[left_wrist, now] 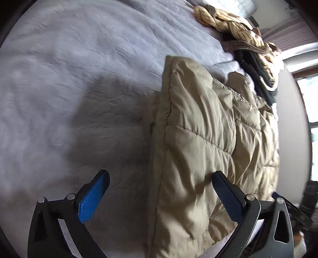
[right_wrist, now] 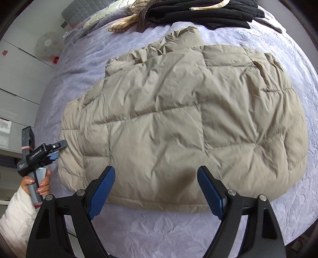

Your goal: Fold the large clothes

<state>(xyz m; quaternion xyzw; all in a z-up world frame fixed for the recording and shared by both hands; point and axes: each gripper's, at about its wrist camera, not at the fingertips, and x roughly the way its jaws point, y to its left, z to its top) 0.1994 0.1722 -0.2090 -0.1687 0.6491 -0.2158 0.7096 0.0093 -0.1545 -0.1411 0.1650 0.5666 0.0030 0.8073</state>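
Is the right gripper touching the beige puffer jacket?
Apart. The right wrist view shows the right gripper open above the beige puffer jacket, nothing between its pads.

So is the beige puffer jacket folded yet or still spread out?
Folded: the jacket lies as a compact quilted block on the bed, no sleeves sticking out, with stacked layers along its edge in the left wrist view.

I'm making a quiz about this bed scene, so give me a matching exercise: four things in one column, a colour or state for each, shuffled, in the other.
Things:
1. jacket
2. bedspread
3. dark clothes
4. right claw

Colours or states:
A. black, piled at the far edge of the bed
B. open, holding nothing
C. beige, quilted, lying flat
D. pale lilac, covering the bed

Pairs: 1-C, 2-D, 3-A, 4-B
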